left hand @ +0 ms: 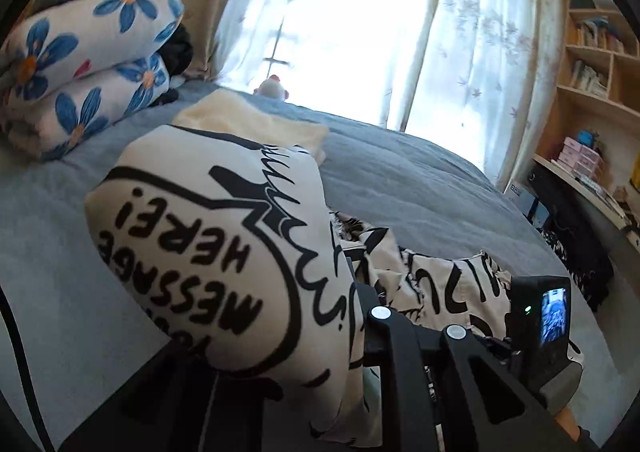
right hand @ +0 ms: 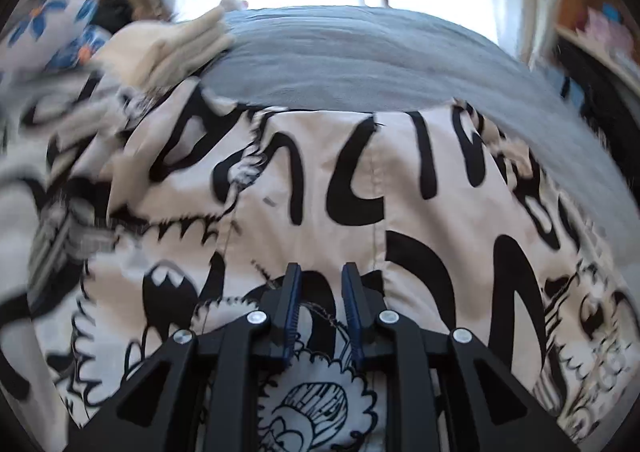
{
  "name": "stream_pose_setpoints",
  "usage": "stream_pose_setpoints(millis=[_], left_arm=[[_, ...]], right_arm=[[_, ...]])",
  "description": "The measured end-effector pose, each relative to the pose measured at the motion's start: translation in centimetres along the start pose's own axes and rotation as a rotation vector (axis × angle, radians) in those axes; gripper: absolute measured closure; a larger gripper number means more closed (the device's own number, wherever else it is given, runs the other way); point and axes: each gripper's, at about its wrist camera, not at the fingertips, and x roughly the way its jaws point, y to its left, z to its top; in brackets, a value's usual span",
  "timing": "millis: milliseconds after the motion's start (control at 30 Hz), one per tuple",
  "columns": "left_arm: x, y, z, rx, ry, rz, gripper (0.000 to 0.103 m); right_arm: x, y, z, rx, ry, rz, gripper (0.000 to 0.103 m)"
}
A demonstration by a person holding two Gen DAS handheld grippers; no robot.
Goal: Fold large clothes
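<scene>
A large white garment with black comic lettering (left hand: 208, 236) lies on the grey bed. In the left wrist view a fold of it drapes over my left gripper (left hand: 352, 292) and hides the fingertips; the jaws seem shut on the cloth. The right gripper's body with its small lit screen (left hand: 554, 316) sits to the right on the same garment. In the right wrist view the garment (right hand: 360, 179) spreads flat below my right gripper (right hand: 322, 276), whose blue-padded fingers (right hand: 294, 292) stand slightly apart just above the cloth with nothing between them.
A folded cream cloth (left hand: 256, 119) lies behind the garment. A rolled floral quilt (left hand: 88, 63) is at the far left. The grey bedspread (left hand: 420, 179) runs toward a bright curtained window. Wooden shelves and a desk (left hand: 592, 91) stand at the right.
</scene>
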Motion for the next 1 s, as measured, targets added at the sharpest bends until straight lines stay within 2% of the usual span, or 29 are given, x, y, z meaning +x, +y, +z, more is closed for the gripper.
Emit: stream_pose_setpoints(millis=[67,300,367,433,467,533,600,667,733,833,933,1000], left_arm=[[-0.2,-1.5,0.6,0.034,-0.016,-0.001,0.091],[-0.6,-8.1,2.2,0.163,-0.037,-0.038,0.091],[-0.3,-10.6,2.3,0.218,-0.033,-0.056,0.091],[-0.1,-13.9,2.2,0.289,-0.03,-0.08,0.091],[0.0,-15.4,1.9,0.32,-0.029,-0.087,0.091],[0.5,-19.0,1.2,0.381,-0.024,-0.111,0.091],[1.0,-22.3,0.0,0.431,-0.013,-0.151,0.091],[1.4,-25.7,-1.8,0.497,-0.002,-0.195,0.09],[2.3,-29.4,-4.8,0.592,0.029,-0.242,0.09],[4.9,-33.6,-10.8,0.738,0.145,-0.271,0.089],[7.7,-35.4,-16.3,0.86,0.272,-0.232,0.089],[7.7,-35.2,-17.5,0.874,0.255,-0.219,0.089]], right_arm=[[-0.3,-0.5,-0.3,0.021,0.001,0.037,0.082],[-3.1,-3.9,-2.8,0.141,0.039,0.251,0.082],[-4.6,-5.8,-3.8,0.213,0.065,0.338,0.082],[-6.6,-8.2,-5.0,0.304,0.054,0.402,0.082],[-7.9,-10.0,-5.8,0.36,0.041,0.401,0.082],[-9.8,-13.2,-7.3,0.433,0.011,0.333,0.082],[-11.6,-17.2,-9.1,0.503,-0.021,0.212,0.082],[-13.3,-21.7,-11.3,0.583,-0.048,0.091,0.082],[-14.4,-25.0,-13.2,0.655,-0.054,0.026,0.082],[-15.0,-28.9,-15.6,0.739,-0.033,-0.049,0.082],[-14.6,-30.8,-16.6,0.785,0.008,-0.072,0.082],[-14.1,-31.2,-16.2,0.785,0.019,-0.076,0.082]])
